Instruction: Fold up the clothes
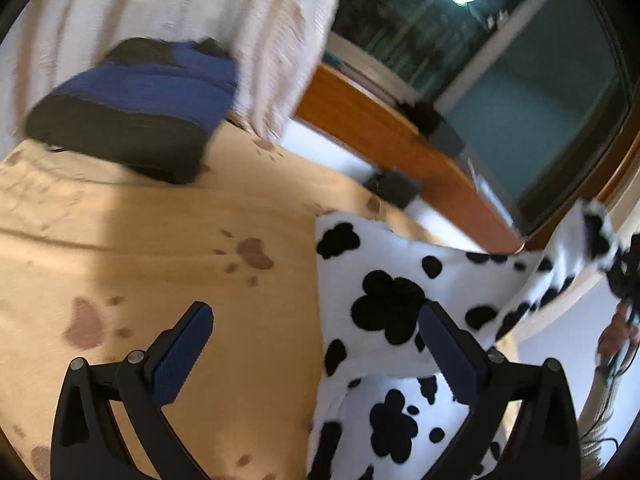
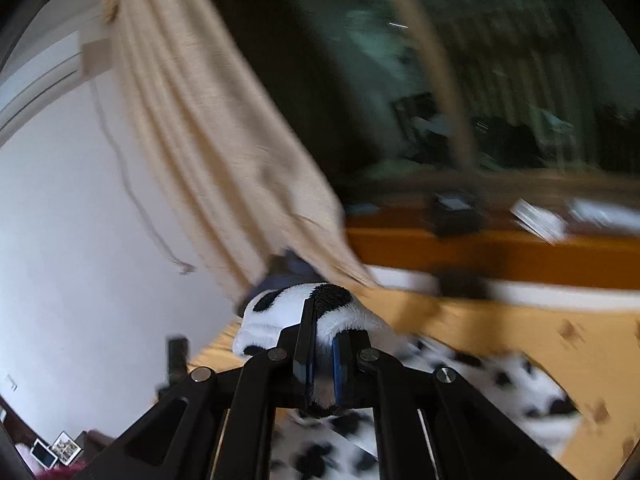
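A fluffy white garment with black cow spots (image 1: 384, 292) lies on the bed's yellow sheet (image 1: 168, 216), one end lifted toward the right. My left gripper (image 1: 316, 328) hovers open above the sheet, its right finger over the garment's edge, nothing between the pads. In the right wrist view my right gripper (image 2: 322, 340) is shut on a bunched fold of the same spotted garment (image 2: 280, 316), held up above the bed, with the rest trailing below (image 2: 500, 384). A folded blue and black garment (image 1: 132, 104) rests at the far end of the bed.
A cream curtain (image 1: 224, 28) hangs behind the bed. A wooden ledge (image 1: 380, 128) with small dark objects runs below a dark window (image 1: 520, 80). A person's hand (image 1: 618, 336) and sleeve show at the right edge. White wall (image 2: 72, 220) at left.
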